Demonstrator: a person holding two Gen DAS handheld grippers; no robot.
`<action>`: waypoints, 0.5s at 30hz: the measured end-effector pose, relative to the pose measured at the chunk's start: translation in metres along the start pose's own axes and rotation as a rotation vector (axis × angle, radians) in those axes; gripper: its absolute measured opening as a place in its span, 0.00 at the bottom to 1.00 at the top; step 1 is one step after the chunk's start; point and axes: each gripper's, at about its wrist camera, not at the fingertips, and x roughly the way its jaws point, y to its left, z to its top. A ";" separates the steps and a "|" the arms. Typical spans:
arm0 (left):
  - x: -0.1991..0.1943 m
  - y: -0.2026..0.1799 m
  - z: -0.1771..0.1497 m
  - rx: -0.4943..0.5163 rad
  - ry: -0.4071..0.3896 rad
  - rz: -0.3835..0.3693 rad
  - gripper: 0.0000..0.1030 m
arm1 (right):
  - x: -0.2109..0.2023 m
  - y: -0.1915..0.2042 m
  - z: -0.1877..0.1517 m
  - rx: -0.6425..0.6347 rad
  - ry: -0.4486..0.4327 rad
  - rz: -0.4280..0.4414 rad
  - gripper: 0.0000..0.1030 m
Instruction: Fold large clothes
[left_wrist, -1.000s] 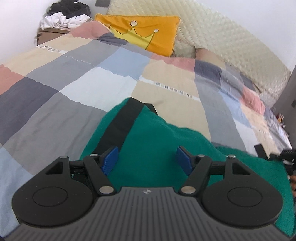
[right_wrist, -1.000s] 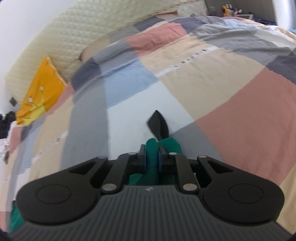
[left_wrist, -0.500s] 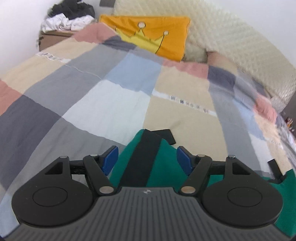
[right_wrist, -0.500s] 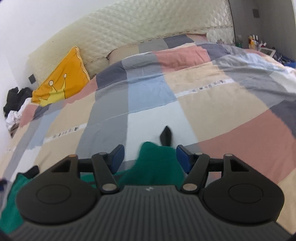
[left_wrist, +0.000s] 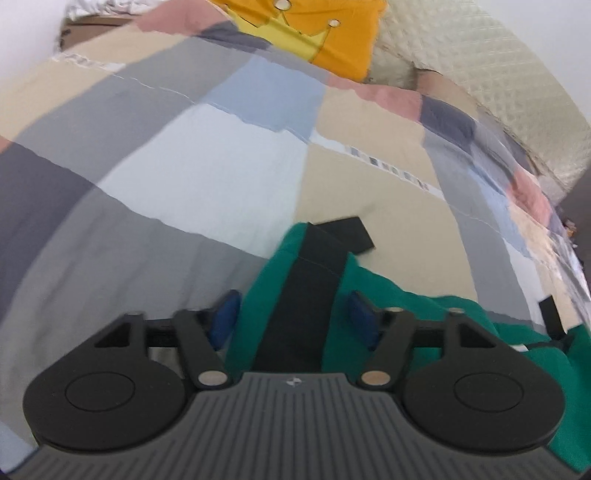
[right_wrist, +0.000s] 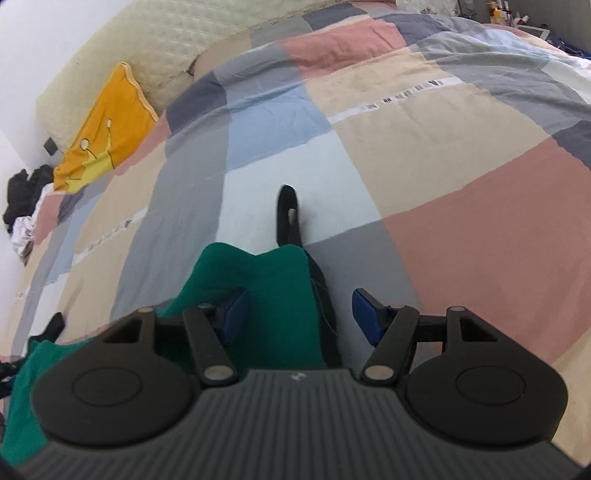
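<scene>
On the patchwork bed cover (left_wrist: 155, 192), green clothing (left_wrist: 373, 288) is seen between both grippers' closing, not-yet-pinching jaws: left gripper (left_wrist: 293, 319), right gripper (right_wrist: 301, 315).

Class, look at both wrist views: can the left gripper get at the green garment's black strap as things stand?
Probably yes. The left gripper already straddles the black strap of the green garment, its jaws closing with nothing in between but cloth.

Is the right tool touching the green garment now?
Cannot tell. In the right wrist view the green garment lies between the closing right tool fingers; contact is unclear.
</scene>
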 end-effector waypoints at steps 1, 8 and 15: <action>0.000 -0.003 -0.002 0.012 0.004 -0.002 0.52 | -0.001 0.000 0.000 0.005 -0.006 0.016 0.47; -0.015 -0.012 -0.006 0.066 -0.047 0.048 0.12 | -0.004 0.003 -0.001 0.004 0.009 0.035 0.22; -0.058 -0.002 0.006 -0.073 -0.208 0.046 0.09 | -0.042 0.013 0.013 -0.029 -0.151 0.083 0.11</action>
